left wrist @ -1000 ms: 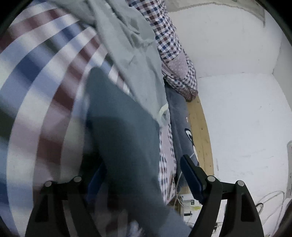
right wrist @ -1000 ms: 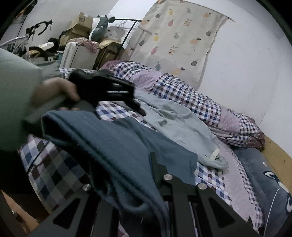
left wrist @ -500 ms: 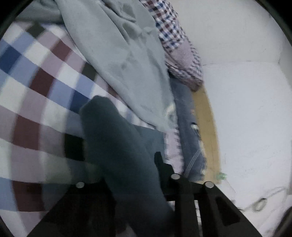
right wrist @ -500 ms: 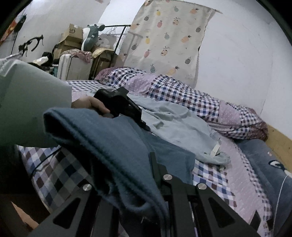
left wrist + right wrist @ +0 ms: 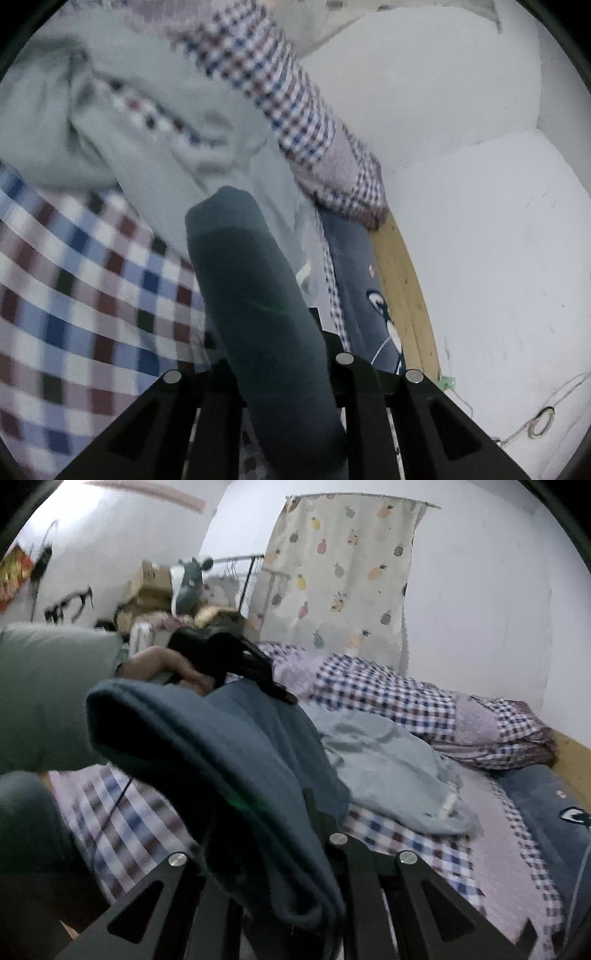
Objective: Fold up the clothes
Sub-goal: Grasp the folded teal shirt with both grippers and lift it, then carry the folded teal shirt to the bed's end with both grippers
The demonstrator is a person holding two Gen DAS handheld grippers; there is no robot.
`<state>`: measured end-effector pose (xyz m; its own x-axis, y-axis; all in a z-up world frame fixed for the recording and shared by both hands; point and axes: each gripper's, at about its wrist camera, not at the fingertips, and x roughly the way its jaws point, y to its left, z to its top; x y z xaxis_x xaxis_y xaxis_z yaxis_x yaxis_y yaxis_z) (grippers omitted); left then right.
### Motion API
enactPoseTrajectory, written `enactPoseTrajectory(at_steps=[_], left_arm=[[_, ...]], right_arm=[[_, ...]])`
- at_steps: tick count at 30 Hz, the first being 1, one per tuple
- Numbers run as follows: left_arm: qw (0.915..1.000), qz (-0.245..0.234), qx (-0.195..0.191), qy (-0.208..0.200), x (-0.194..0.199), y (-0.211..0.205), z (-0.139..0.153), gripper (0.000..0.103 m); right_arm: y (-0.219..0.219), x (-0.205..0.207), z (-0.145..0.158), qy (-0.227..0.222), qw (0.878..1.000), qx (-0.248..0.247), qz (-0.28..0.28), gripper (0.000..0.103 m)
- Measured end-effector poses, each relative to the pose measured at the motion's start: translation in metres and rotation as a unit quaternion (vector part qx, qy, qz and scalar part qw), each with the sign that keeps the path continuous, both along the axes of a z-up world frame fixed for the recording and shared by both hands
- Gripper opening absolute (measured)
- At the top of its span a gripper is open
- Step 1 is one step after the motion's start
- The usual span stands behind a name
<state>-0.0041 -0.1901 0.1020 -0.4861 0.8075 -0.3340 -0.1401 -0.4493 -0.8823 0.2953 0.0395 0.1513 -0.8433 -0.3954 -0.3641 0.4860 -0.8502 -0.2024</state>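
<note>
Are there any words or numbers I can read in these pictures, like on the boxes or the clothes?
No text can be read in either view.
Cardboard box: any print is too blurred to read.
Small tag on the pale green garment: too small to tell if it carries words.
Dark blue blanket: a cartoon figure, no letters.
Curtain: fruit pictures only.
Dark blue-green garment held in both grippers: no print seen.

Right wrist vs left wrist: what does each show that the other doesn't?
Right wrist only: the left gripper seen from outside, the hand holding it, the pineapple curtain, stacked boxes.
Left wrist only: cables on the white floor past the wooden bed edge.
Both: the dark blue garment clamped in each gripper, the pale green garment, the checked bedding.
</note>
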Motion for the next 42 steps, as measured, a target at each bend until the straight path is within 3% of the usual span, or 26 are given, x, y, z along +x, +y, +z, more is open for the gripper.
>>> enactPoseTrajectory(at_steps=[4, 9, 13, 18, 24, 30, 35, 42], left_arm=[[0.9985, 0.05, -0.019, 0.012, 0.023, -0.062, 0.034, 0.012], [0.9912, 0.12, -0.05, 0.025, 0.046, -0.159, 0.07, 0.012], [0.9809, 0.179, -0.068, 0.036, 0.053, -0.227, 0.093, 0.012], [0.9657, 0.246, -0.076, 0.034, 0.063, -0.318, 0.1, 0.011], [0.9478, 0.31, -0.072, 0.022, 0.066, -0.409, 0.085, 0.011], [0.9309, 0.359, -0.067, 0.02, 0.072, -0.481, 0.071, 0.011], [0.9236, 0.371, -0.092, 0.032, 0.091, -0.52, 0.05, 0.011], [0.9186, 0.381, -0.101, 0.03, 0.154, -0.557, -0.006, 0.011]], right_arm=[[-0.021, -0.02, 0.03, -0.012, 0.997, -0.06, 0.045, 0.008], [-0.081, -0.053, 0.058, -0.028, 0.988, -0.104, 0.113, 0.008], [-0.142, -0.084, 0.074, -0.044, 0.977, -0.125, 0.167, 0.008], [-0.225, -0.122, 0.083, -0.057, 0.966, -0.131, 0.217, 0.008], [-0.331, -0.16, 0.074, -0.054, 0.962, -0.1, 0.247, 0.008], [-0.409, -0.176, 0.068, -0.005, 0.962, -0.07, 0.264, 0.008], [-0.454, -0.156, 0.036, 0.057, 0.955, -0.032, 0.291, 0.008], [-0.496, -0.085, -0.043, 0.096, 0.929, 0.048, 0.354, 0.008]])
